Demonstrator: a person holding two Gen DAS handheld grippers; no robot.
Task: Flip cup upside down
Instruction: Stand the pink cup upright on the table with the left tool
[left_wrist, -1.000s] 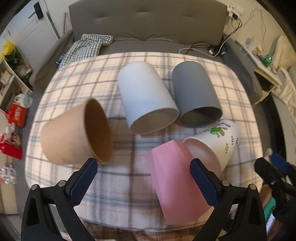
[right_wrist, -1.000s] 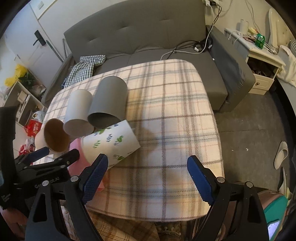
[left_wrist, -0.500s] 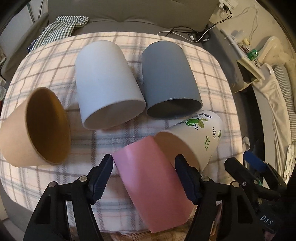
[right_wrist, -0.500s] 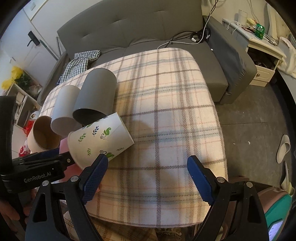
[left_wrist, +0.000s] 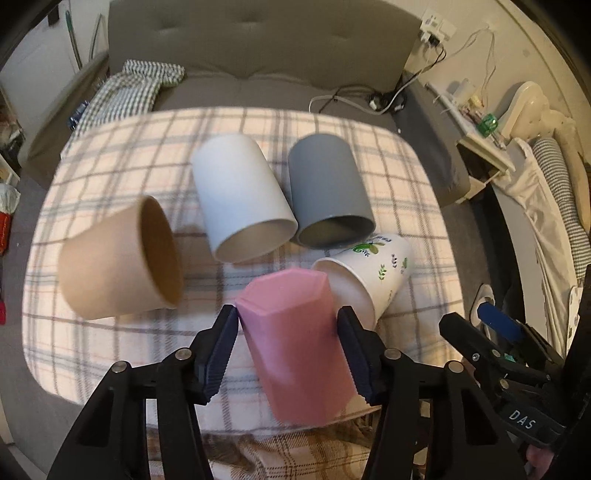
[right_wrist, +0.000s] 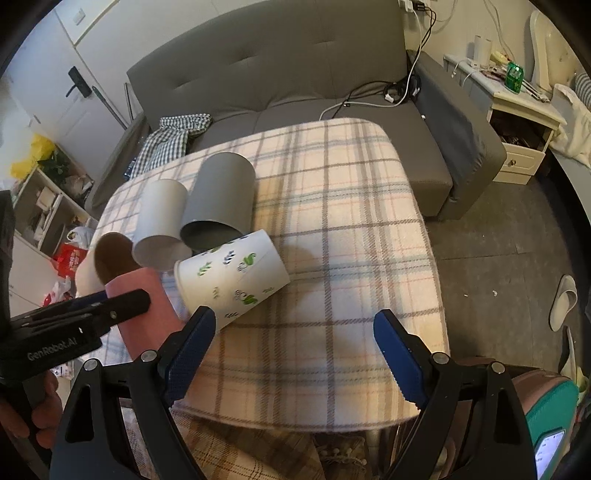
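Change: left claw (left_wrist: 287, 325) has closed from straddling to pinching the pink cup (left_wrist: 295, 343), now raised off the tabletop (left_wrist: 110, 354) | Pose: closed base points away and up, long axis tilted, mouth toward camera | Place: over near edge, beside leaf cup (left_wrist: 373, 273) | Right claw (right_wrist: 295, 350): spread wide, holding nothing.

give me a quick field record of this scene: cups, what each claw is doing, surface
surface: plaid cloth over the table
held cup: pink cup, closed base pointing away from the camera
left claw: shut on pink cup
right claw: open, holding nothing
lying on their sides: tan cup, white cup, grey cup, leaf-print cup
upside down: none visibly
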